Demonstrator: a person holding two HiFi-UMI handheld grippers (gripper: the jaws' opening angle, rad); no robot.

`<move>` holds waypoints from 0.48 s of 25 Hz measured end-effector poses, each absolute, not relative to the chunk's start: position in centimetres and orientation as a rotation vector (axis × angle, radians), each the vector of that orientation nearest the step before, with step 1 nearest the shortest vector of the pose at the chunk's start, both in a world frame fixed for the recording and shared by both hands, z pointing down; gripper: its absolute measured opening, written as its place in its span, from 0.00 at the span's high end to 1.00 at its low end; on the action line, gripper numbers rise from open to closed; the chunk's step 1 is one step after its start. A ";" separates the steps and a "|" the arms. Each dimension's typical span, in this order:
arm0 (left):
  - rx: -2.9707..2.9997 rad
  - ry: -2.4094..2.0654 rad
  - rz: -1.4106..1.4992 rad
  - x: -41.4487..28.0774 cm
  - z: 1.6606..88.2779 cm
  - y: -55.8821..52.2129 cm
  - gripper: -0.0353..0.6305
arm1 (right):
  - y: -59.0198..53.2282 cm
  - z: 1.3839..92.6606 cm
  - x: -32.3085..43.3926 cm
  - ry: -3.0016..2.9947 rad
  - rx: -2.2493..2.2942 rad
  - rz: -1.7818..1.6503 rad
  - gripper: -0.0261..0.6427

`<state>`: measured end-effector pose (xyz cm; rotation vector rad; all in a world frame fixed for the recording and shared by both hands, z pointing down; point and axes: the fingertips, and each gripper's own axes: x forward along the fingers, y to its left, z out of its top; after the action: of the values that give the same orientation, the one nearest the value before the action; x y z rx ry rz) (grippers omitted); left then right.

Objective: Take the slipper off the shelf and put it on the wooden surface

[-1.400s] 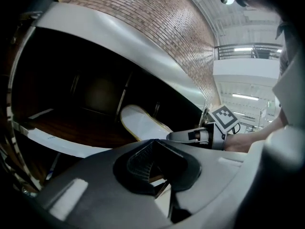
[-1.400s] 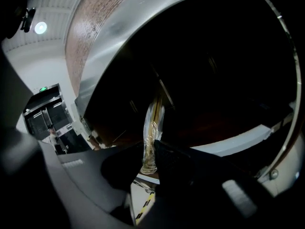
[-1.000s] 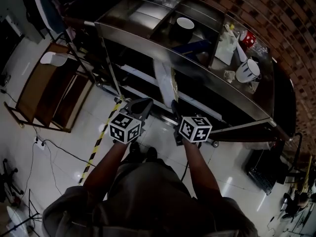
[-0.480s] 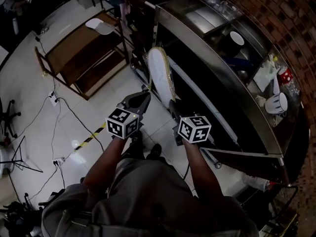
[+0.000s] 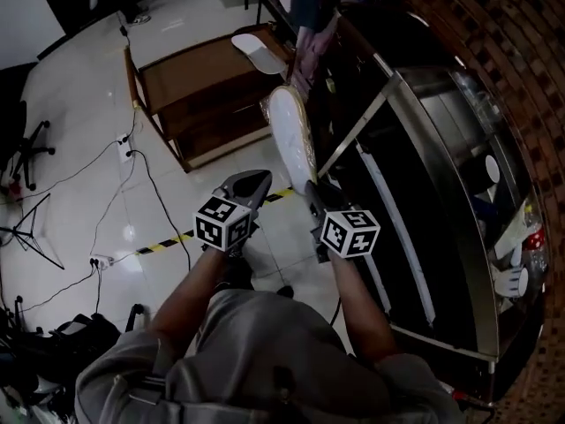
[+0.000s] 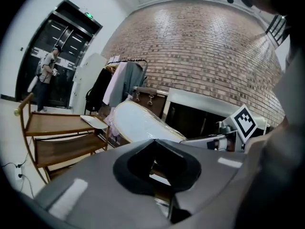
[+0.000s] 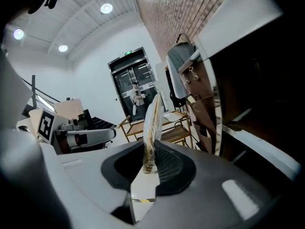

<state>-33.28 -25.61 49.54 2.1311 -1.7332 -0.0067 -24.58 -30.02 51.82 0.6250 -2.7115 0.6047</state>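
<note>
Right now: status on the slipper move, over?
Right gripper shut on white plastic-wrapped slipper, held edge-up, clear of the steel shelf. Left gripper shut, empty. Brown wooden rack ahead, not yet reached; a second white slipper lies on its top.

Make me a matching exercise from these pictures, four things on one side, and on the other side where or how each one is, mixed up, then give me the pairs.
Things:
1. slipper with the tan edge
2. other white slipper
3. left gripper
4. striped tape

Places or states:
A. lies on top of the wooden rack
B. stuck on the floor tiles
C. clamped in the right gripper
D. shut, nothing between its jaws

Pairs: 1-C, 2-A, 3-D, 4-B
</note>
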 end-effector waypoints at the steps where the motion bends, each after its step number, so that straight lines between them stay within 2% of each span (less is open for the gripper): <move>1: 2.117 -1.751 -0.023 -35.3 49.5 -25.9 0.94 | -30.5 51.7 -26.6 -2.712 0.603 0.589 0.89; 12: 1.987 -1.894 -0.105 -54.6 50.1 -26.6 0.94 | -34.8 50.6 -46.4 -2.727 0.465 0.508 0.89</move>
<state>-54.58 -26.62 50.08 1.9865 -1.8938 -0.1054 -46.43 -34.82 50.57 0.4654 -2.7269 0.5082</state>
